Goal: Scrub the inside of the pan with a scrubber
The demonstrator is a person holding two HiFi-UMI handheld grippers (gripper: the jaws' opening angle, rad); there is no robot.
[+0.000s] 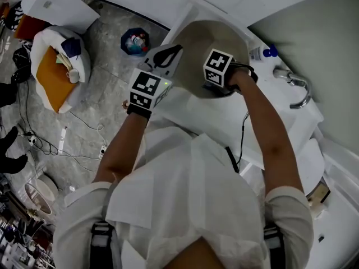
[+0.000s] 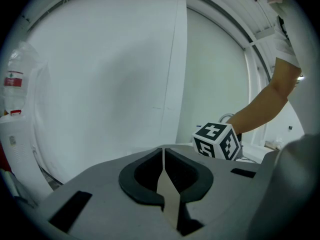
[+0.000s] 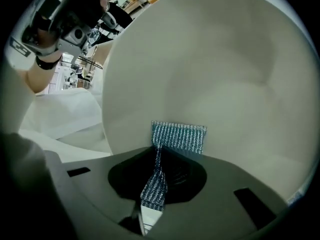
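While the pan (image 1: 216,41) stands tilted in the sink (image 1: 193,7), head view shows the left hand-held gripper (image 1: 168,54) bracing its edge. Left gripper view: jaws clenched on that thin rim. Right gripper view: the right hand-held gripper (image 3: 155,184) pinches the scrubber (image 3: 179,138), which is pressed against the pan's inside.

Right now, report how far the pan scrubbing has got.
Done: the left hand-held gripper is shut on the rim of the pan, and the right hand-held gripper is shut on the scrubber. In hand: the scrubber lies against the pan's inside. Left: the scrubbing itself; the pale surface shows no sign of how much is covered.
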